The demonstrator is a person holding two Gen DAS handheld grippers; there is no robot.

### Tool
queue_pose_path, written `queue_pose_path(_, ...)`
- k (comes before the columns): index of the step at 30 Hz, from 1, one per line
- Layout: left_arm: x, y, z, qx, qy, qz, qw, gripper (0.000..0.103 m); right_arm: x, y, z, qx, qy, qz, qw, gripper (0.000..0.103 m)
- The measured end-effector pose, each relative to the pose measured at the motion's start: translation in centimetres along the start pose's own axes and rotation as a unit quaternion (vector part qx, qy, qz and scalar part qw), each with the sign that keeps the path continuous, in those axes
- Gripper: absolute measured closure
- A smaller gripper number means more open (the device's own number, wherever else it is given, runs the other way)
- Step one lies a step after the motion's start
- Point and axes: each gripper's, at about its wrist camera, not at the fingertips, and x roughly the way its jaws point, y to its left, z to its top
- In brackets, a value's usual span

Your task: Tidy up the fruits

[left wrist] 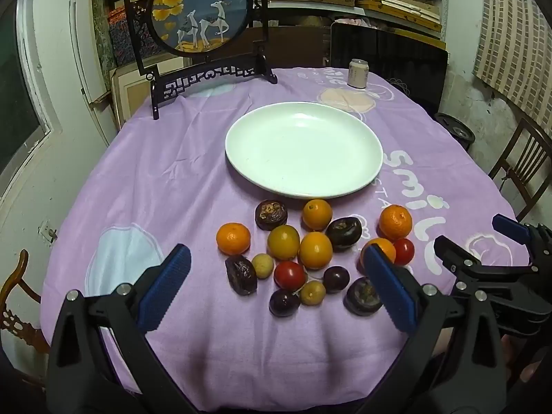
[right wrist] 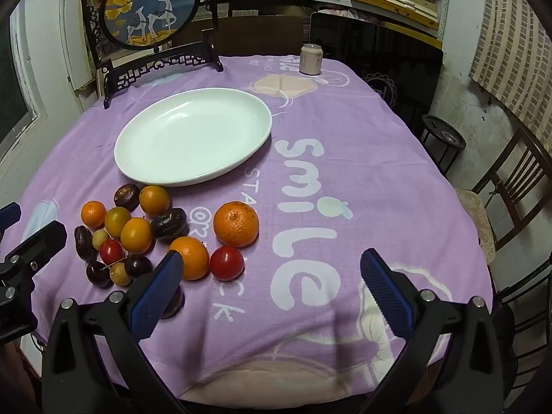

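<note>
Glossy plate (left wrist: pixel 241 158) (matt cloth (left wrist: pixel 165 172))

Purple tablecloth (right wrist: pixel 345 120) — large white "smile"; smaller partial print "STA", "@" beside it; can (right wrist: pixel 311 59) label unreadable.

The left gripper (left wrist: pixel 276 272) is held low and level, its blue-padded jaws spread wide with nothing between them. The right gripper (right wrist: pixel 270 272) sits just beside it — jaws equally wide, empty — both pointing forward, side by side.
</note>
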Motion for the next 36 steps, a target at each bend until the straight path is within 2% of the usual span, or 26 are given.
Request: queue_pose_path(36,0.27,-0.1,-0.32,-0.006,0.005,-0.005,1.0,0.002,0.77,0.58,-0.16,-0.002,0.007,0.005,1.0,0.001)
